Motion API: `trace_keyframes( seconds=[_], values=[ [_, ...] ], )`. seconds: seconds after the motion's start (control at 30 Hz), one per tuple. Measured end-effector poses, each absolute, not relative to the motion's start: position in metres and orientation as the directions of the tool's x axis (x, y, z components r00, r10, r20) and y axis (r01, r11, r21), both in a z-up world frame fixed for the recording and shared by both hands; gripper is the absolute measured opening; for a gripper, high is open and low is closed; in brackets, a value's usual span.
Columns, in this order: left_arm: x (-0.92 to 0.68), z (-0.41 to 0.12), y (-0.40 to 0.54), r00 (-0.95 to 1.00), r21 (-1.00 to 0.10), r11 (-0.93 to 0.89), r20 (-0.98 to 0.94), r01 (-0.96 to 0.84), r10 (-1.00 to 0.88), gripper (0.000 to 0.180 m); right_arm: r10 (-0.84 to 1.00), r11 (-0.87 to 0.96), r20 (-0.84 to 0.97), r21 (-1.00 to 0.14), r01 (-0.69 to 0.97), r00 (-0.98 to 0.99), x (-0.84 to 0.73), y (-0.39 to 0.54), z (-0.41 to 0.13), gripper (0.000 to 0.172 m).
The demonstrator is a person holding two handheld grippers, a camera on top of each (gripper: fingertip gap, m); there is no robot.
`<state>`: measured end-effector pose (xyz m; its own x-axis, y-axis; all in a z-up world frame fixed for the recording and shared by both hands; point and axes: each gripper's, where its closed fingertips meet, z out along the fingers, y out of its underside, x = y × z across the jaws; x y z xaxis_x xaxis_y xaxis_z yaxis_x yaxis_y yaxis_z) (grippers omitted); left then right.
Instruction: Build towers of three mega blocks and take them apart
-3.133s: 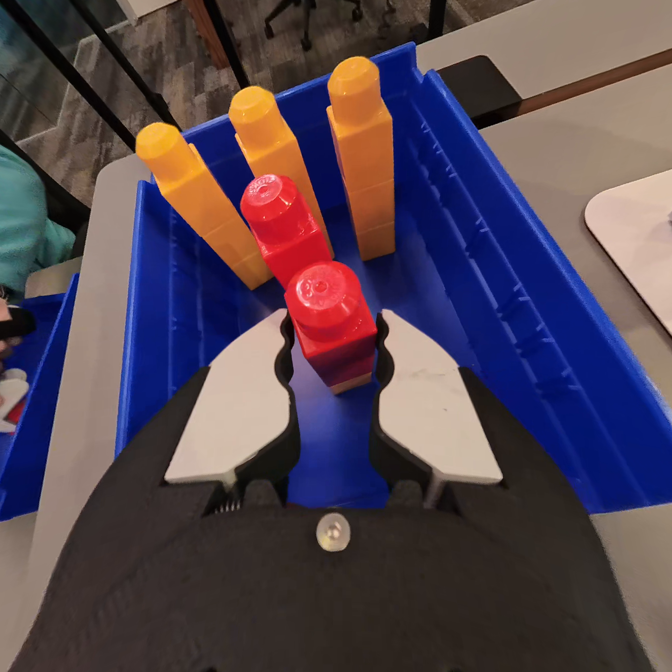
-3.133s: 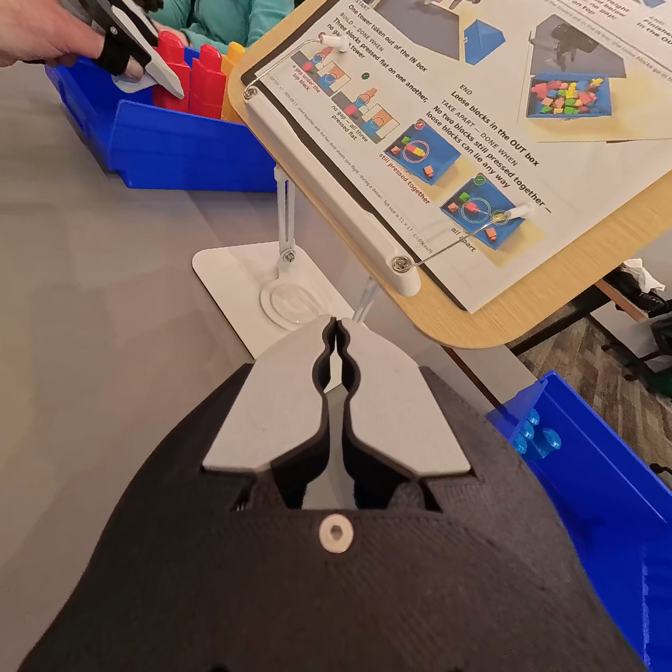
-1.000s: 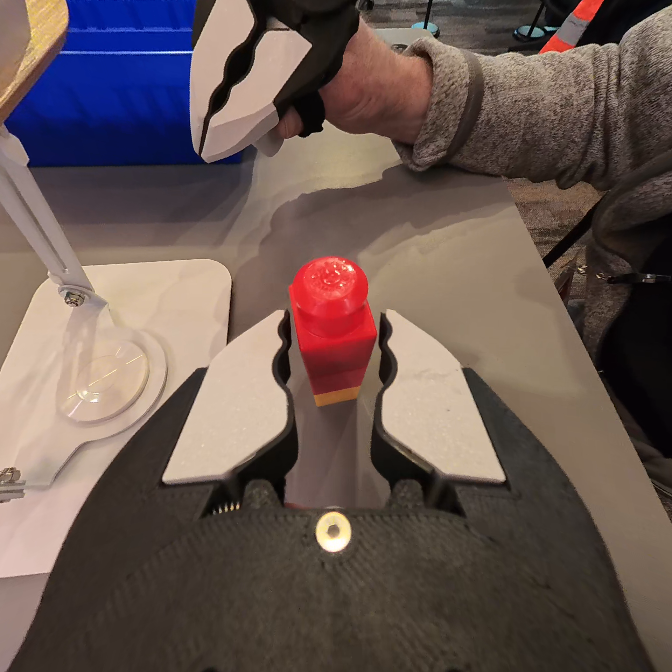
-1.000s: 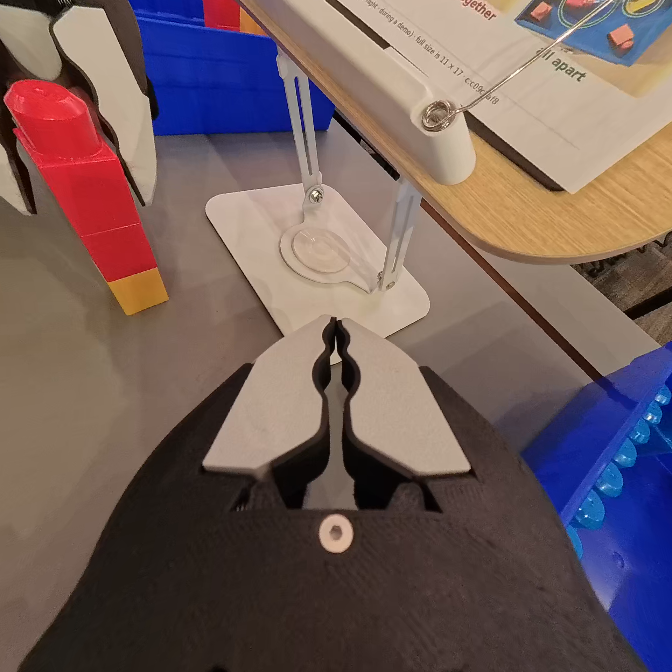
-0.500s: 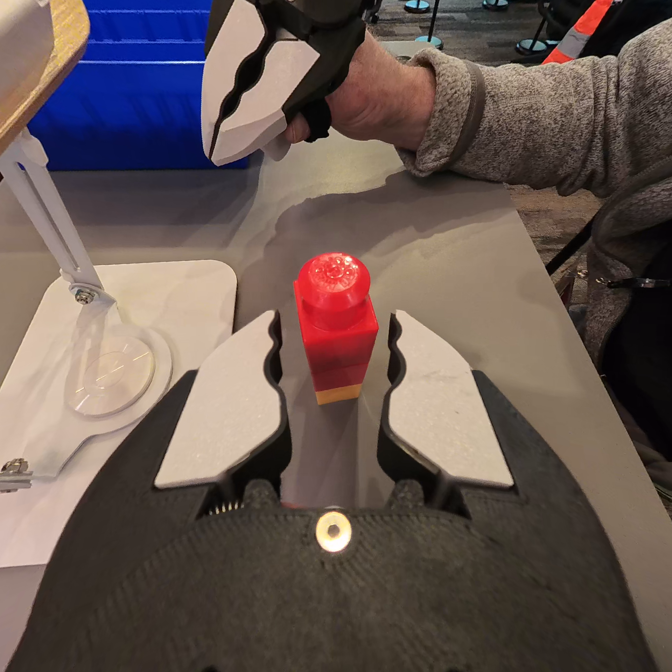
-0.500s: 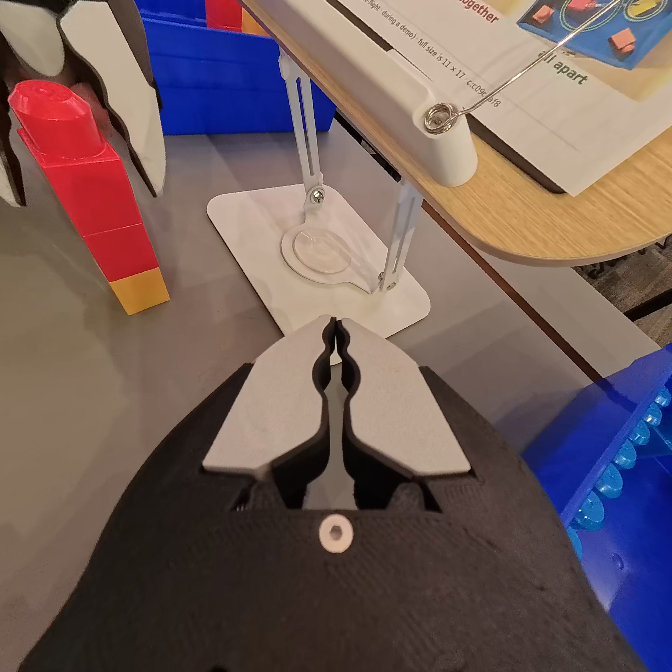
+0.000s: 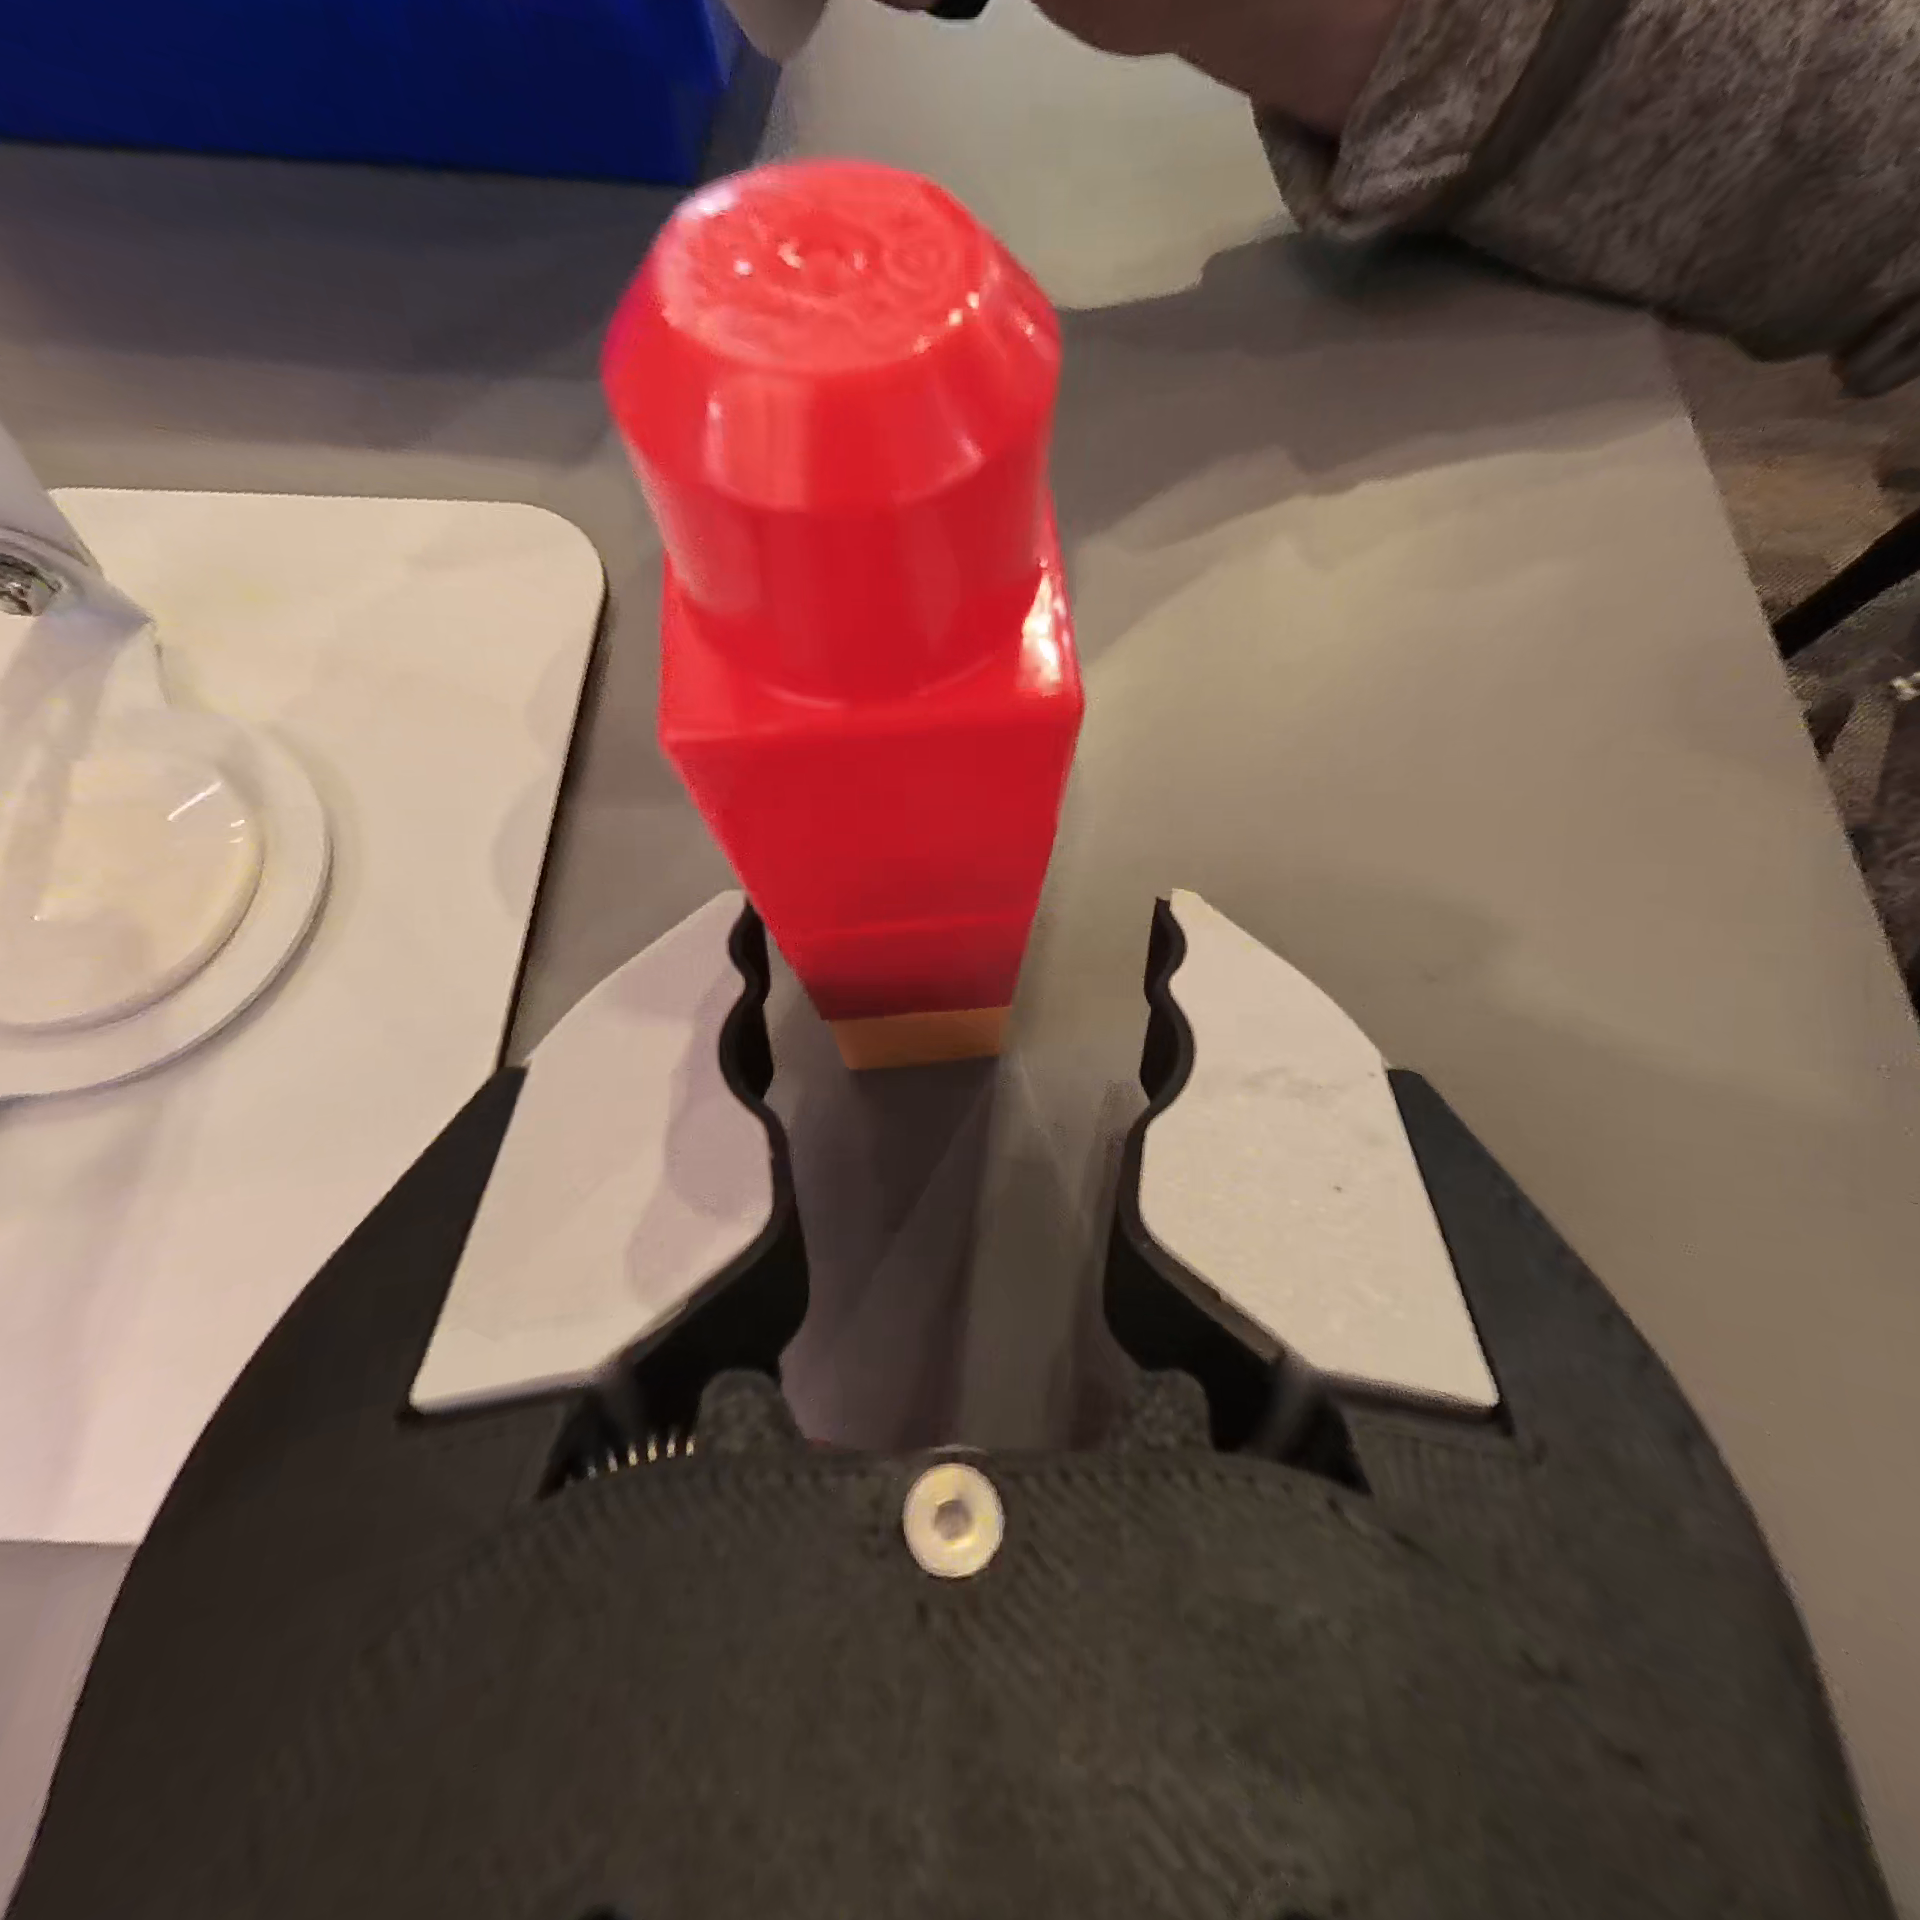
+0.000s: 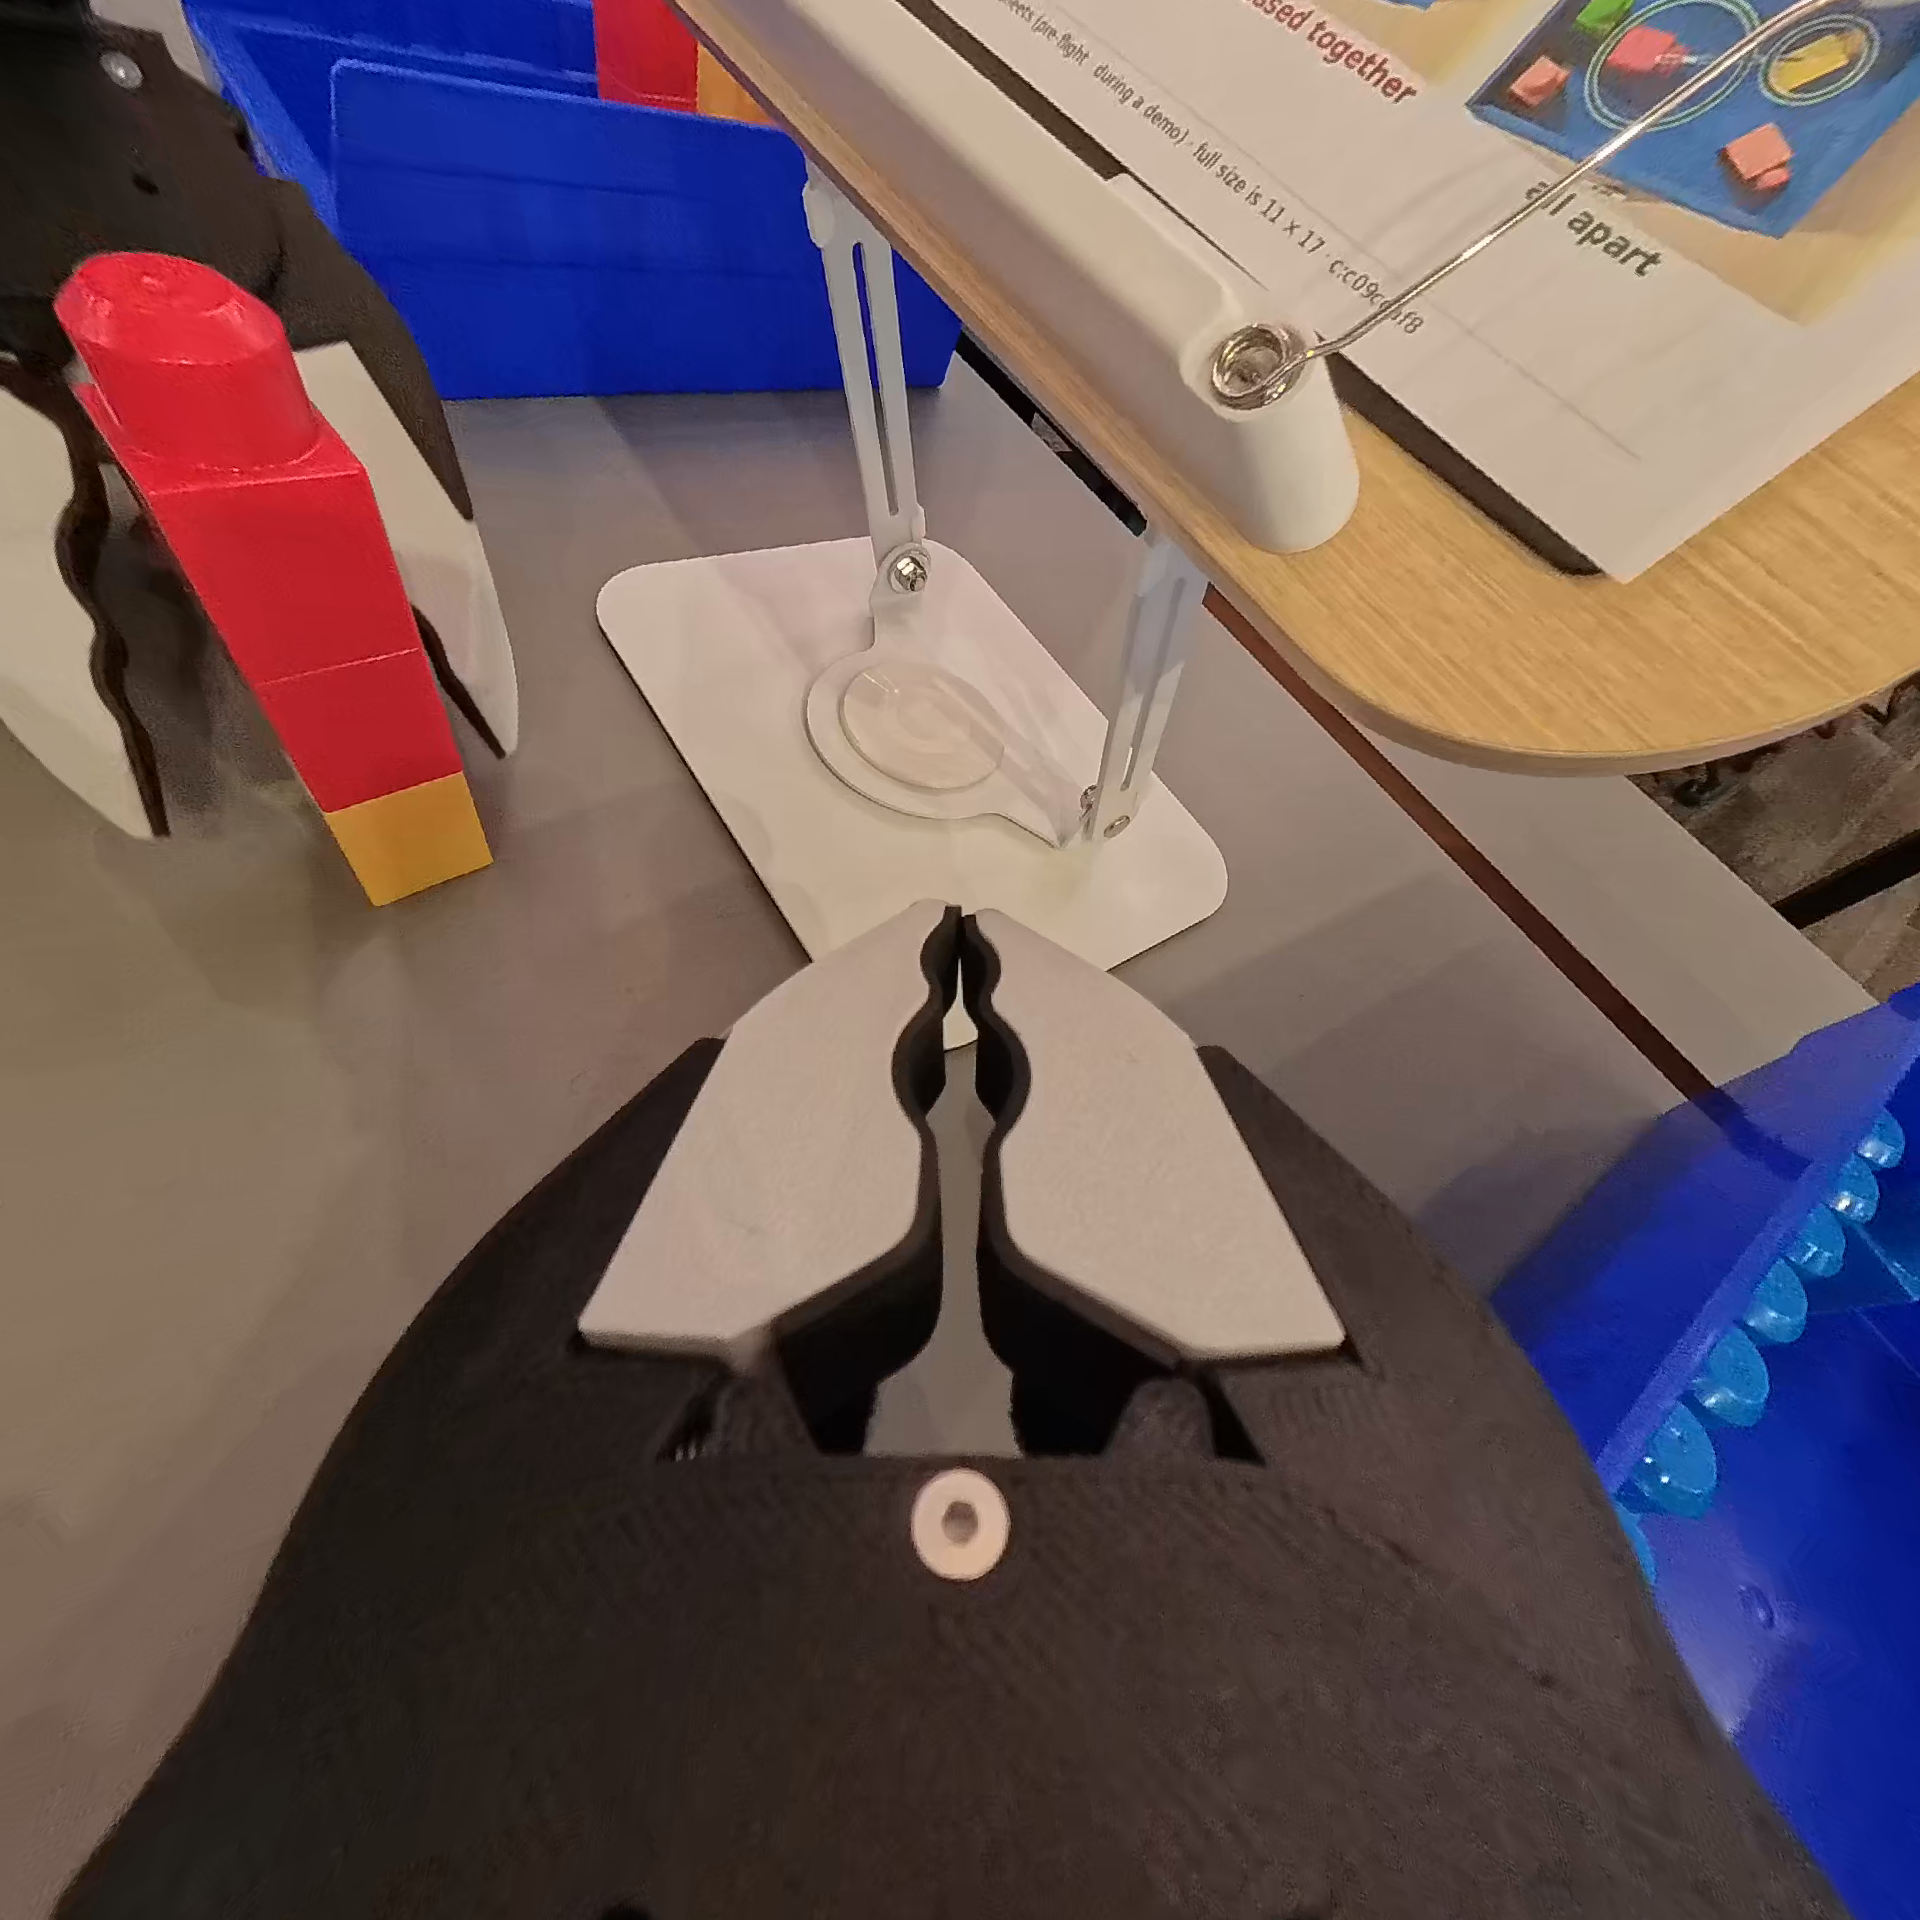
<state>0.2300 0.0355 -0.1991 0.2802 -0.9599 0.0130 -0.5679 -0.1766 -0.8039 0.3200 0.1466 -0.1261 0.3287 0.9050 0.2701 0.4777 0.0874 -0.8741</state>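
The grey table point(image 8: 260, 1091) bore a red-and-orange tower point(image 8: 301, 623), a white stand base point(image 8: 727, 665) just beside it. My left claw point(image 7: 961, 935) straddled the tower, spread wide, gripping nothing; my right claw point(image 8: 958, 925) hung near the base, pressed closed and bare.

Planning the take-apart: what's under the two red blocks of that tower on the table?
One orange block sits under the red blocks, resting on the grey table. The studs joining them are covered.
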Motion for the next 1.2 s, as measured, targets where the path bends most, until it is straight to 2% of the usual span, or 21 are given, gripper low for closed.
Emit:
trace_keyframes(
  seconds=[0.1, 0.17, 0.47, 0.9, 1.03, 1.2],
  values=[
    [0.231, -0.204, 0.038, 0.288, -0.79, -0.193, 0.021, -0.582, -0.957, 0.058, 0.905, 0.088, 0.27, -0.875, 0.475, 0.33, 0.32, 0.147, -0.125, 0.0],
    [0.231, -0.204, 0.037, 0.276, -0.79, -0.192, 0.03, -0.583, -0.961, 0.038, 0.905, 0.091, 0.272, -0.875, 0.476, 0.328, 0.32, 0.146, -0.125, 0.0],
    [0.233, -0.199, 0.039, 0.273, -0.794, -0.19, 0.031, -0.577, -0.962, 0.036, 0.924, 0.102, 0.239, -0.906, 0.411, 0.299, 0.314, 0.135, -0.112, 0.0],
    [0.231, -0.174, 0.041, 0.151, -0.68, -0.068, -0.063, -0.73, -0.987, 0.036, 0.987, 0.124, 0.139, -0.979, 0.164, 0.079, 0.288, 0.083, -0.066, 0.0],
    [0.23, -0.178, 0.038, 0.139, -0.642, -0.061, -0.072, -0.764, -0.988, 0.036, 0.985, 0.163, 0.169, -0.978, 0.131, 0.036, 0.278, 0.068, -0.057, 0.008],
    [0.23, -0.182, 0.036, 0.14, -0.632, -0.067, -0.066, -0.772, -0.988, 0.036, 0.981, 0.192, 0.19, -0.971, 0.142, -0.026, 0.265, 0.052, -0.06, 0.031]
  ],
)
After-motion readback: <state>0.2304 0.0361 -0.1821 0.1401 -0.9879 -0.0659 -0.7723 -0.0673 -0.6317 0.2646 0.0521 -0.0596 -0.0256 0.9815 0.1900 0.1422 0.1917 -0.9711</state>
